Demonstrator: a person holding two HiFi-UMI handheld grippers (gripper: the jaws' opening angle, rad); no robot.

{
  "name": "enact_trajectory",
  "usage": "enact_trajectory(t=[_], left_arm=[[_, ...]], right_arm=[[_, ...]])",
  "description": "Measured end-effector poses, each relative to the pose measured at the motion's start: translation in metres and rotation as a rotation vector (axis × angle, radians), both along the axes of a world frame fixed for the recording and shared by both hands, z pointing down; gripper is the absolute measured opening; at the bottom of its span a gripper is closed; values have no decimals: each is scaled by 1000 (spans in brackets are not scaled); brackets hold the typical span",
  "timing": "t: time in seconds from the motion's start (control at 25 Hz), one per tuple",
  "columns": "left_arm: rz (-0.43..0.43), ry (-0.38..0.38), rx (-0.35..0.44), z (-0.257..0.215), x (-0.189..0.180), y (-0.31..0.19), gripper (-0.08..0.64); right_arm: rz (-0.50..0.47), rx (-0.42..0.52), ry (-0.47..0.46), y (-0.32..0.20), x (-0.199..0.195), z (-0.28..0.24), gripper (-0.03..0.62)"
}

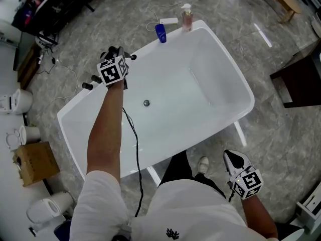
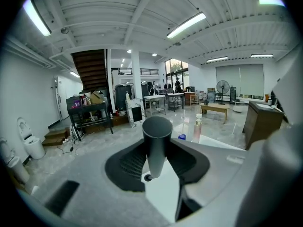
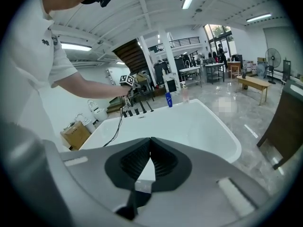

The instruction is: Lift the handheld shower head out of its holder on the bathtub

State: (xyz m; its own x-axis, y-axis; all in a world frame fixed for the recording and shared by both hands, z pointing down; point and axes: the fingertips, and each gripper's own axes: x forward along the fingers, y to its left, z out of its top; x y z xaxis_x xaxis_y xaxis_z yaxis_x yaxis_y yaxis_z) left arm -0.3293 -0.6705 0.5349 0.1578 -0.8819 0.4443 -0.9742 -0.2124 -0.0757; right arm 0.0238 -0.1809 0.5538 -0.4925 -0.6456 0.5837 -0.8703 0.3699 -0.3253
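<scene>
The left tool (image 2: 158, 164) is clamped on the shower head (image 2: 156, 141), which appears raised clear of its holder above the bathtub (image 1: 235, 69) rim. Its smooth round handle could twist or slip between the pads. The right tool (image 3: 149, 157) is closed and empty, too far away to catch it.

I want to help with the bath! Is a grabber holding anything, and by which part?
The left gripper clamps the handheld shower head by its dark round handle. The right gripper is shut on nothing.
</scene>
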Motion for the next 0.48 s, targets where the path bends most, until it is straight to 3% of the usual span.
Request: enact_trajectory(t=[0.48], left_arm=[[45,-26,91,-87,24,84,138]], right_arm=[[-57,86,-36,41,11,-18,12]])
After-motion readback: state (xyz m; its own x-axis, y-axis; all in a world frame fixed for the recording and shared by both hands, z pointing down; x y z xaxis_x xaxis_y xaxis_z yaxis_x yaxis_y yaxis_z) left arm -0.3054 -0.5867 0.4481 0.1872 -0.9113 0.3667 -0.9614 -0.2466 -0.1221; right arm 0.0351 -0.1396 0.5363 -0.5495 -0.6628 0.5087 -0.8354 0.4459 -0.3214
